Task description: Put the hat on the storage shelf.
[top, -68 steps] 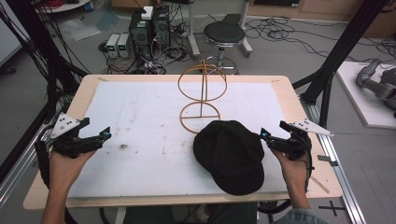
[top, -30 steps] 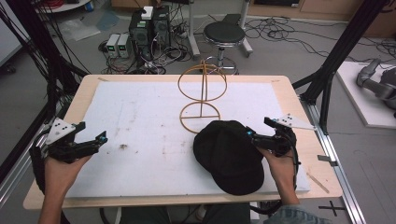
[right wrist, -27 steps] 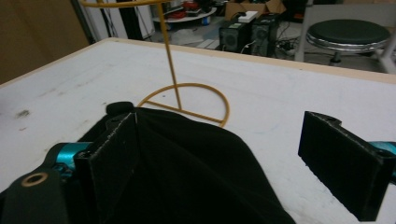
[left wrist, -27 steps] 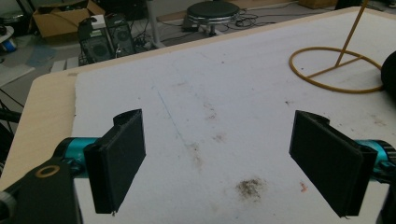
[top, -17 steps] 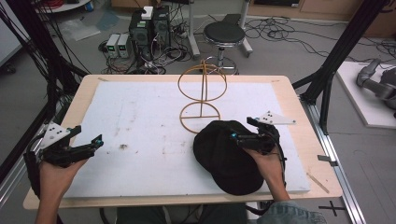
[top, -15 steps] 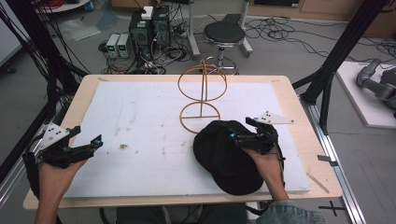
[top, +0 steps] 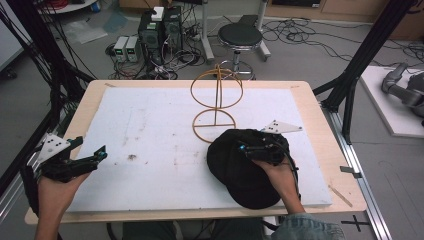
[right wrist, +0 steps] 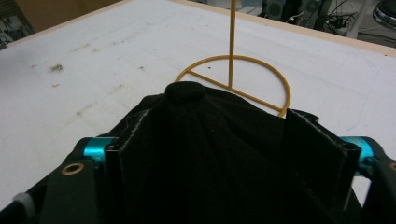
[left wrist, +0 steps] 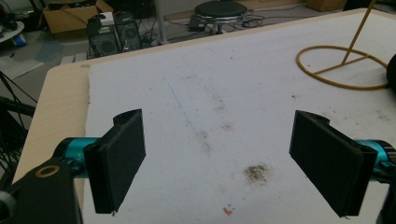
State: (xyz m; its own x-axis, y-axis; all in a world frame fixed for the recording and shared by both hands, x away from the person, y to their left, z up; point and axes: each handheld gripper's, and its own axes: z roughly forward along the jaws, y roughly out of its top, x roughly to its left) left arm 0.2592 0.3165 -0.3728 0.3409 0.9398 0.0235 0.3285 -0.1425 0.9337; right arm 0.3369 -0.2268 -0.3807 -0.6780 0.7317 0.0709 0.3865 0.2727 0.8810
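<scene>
The black cap (top: 245, 167) lies on the white pad (top: 165, 130) at the counter's (top: 320, 115) near right, its brim toward the near edge and its crown just short of the wire stand's (top: 216, 102) base ring. The right gripper (top: 252, 150) sits over the crown; in the right gripper view its fingers (right wrist: 140, 154) straddle the crown, one on each side, and they have just been closing with the cap fabric between them, the pads against it at both sides. The cap's top button (right wrist: 185, 91) rises between them. The left gripper (top: 82, 162) hangs at the pad's near left edge, fingers (left wrist: 119, 158) spread wide over bare, lightly stained pad. Between the two grippers the pad is open; the stand is the one obstacle, just behind the cap.
</scene>
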